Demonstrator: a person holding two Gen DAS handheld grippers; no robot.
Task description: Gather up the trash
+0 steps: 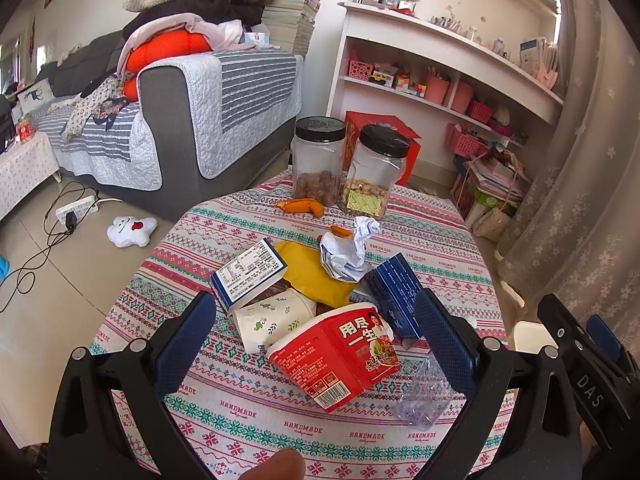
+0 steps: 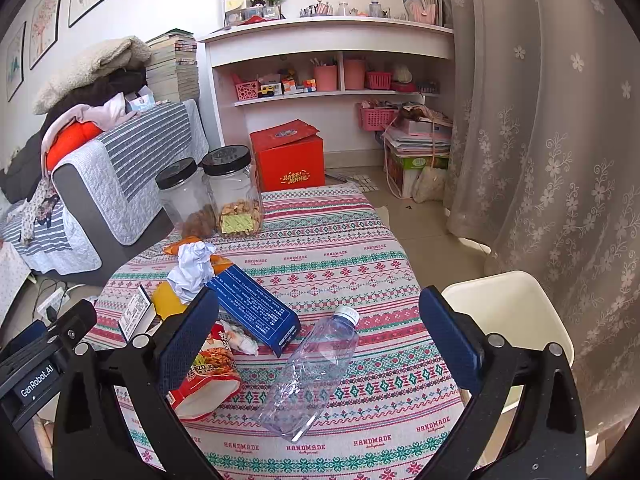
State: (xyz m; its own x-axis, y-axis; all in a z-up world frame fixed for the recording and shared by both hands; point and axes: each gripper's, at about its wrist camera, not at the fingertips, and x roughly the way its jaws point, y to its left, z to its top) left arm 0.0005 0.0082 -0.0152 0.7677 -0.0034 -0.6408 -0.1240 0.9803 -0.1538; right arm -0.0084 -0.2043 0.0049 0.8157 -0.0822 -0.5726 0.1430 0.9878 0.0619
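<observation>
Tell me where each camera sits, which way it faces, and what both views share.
Left wrist: on the left hand-held gripper, open, facing the trash pile around the red noodle cup; a fingertip and the right hand-held gripper show.
Right wrist: on the right hand-held gripper, open, facing the empty plastic bottle and the white bin; the left hand-held gripper shows at the left edge.
Shared: the bottle, blue box, two jars, patterned tablecloth.

A red-and-white paper instant-noodle tub is lying tipped on its side beside a crushed clear plastic bottle; a long dark-blue carton, crumpled white paper and a yellow pouch are crowding behind.
</observation>
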